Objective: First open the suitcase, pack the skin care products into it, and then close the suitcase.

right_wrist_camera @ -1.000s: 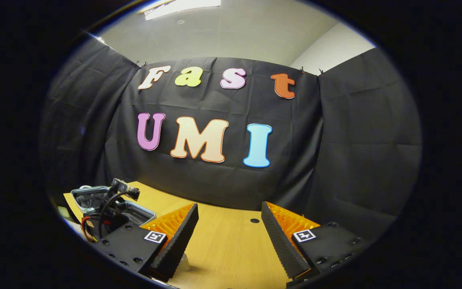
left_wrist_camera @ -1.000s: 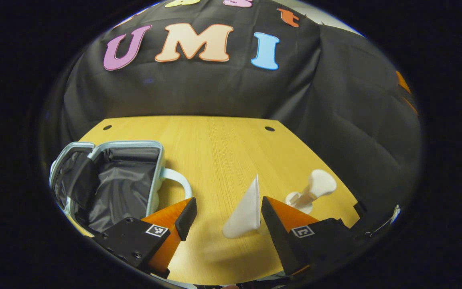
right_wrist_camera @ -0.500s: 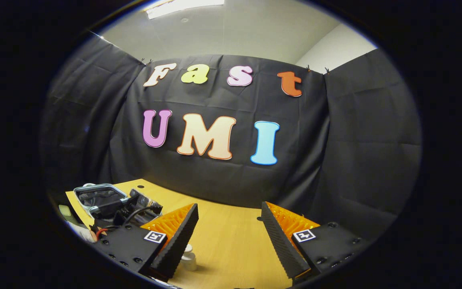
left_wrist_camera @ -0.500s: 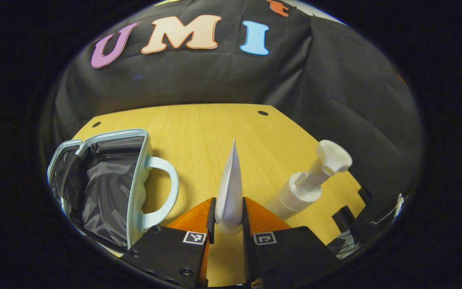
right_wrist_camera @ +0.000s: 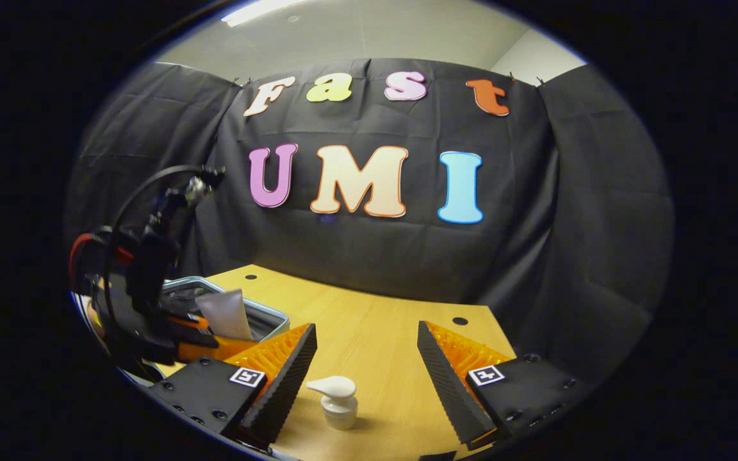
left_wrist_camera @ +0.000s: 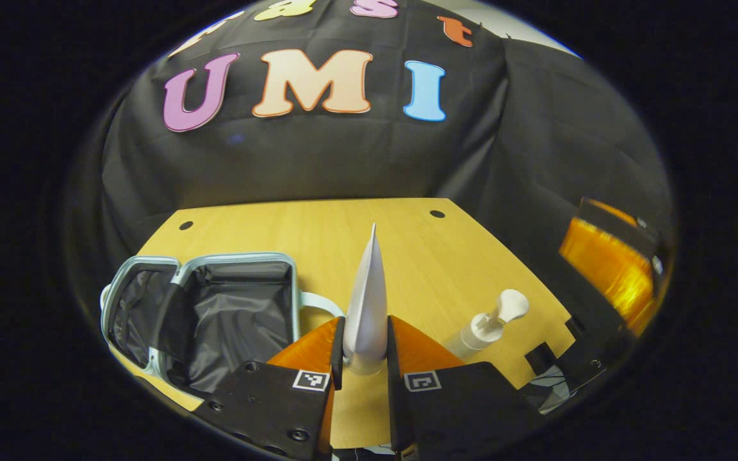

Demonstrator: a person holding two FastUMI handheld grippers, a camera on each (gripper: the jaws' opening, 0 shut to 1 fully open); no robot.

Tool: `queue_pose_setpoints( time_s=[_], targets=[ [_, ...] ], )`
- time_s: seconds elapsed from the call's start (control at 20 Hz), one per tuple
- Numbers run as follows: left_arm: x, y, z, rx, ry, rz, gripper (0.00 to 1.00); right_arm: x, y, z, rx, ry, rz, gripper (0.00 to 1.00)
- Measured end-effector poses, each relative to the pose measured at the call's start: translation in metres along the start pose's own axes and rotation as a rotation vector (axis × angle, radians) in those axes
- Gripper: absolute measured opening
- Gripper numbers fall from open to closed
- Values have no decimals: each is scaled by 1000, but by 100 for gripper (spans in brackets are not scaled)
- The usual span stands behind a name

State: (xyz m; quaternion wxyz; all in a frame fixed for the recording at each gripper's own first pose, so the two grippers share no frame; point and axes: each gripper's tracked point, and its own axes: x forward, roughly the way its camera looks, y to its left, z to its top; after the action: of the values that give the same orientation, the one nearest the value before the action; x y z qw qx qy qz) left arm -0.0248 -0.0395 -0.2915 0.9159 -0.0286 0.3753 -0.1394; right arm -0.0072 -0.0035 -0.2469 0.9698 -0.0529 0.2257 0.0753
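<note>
My left gripper point(left_wrist_camera: 364, 325) is shut on a white tube point(left_wrist_camera: 369, 282), which stands on edge between its fingers above the table. The open suitcase point(left_wrist_camera: 215, 314), with a pale blue rim and black lining, lies below to the left. A white pump bottle point(left_wrist_camera: 487, 323) lies on the table to the right. In the right gripper view the left gripper point(right_wrist_camera: 215, 336) holds the tube point(right_wrist_camera: 223, 314) beside the suitcase point(right_wrist_camera: 266, 315). My right gripper point(right_wrist_camera: 367, 378) is open, and the pump bottle point(right_wrist_camera: 337, 398) stands low between its fingers, untouched.
The wooden table point(left_wrist_camera: 407, 243) has small holes near its back corners and black cloth walls round it. A blurred part of the right gripper point(left_wrist_camera: 606, 262) shows at the right edge of the left gripper view. Cables point(right_wrist_camera: 119, 218) loop over the left gripper.
My left gripper closed on the white tube and lifted it off the table. The right gripper has tilted down, bringing the pump bottle between its fingers in view.
</note>
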Motion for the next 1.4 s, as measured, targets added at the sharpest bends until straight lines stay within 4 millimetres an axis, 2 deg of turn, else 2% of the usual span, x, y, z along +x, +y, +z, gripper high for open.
queue_pose_setpoints(
  time_s=[0.2,0.35,0.7,1.1,1.25,1.4],
  targets=[
    [-21,23,8,-19,-4,50,28,15,11,-36,2,64,15,99],
    [-31,32,16,-41,-21,67,28,22,14,-66,-4,131,17,99],
    [-45,47,23,-51,-33,108,28,26,25,-66,31,90,57,99],
    [-52,53,19,-44,-17,160,28,36,21,-140,-1,240,73,99],
    [-55,54,21,-39,-19,180,28,36,16,-162,4,279,83,99],
    [-60,65,17,-46,-6,219,28,35,23,-181,32,324,131,98]
  ],
)
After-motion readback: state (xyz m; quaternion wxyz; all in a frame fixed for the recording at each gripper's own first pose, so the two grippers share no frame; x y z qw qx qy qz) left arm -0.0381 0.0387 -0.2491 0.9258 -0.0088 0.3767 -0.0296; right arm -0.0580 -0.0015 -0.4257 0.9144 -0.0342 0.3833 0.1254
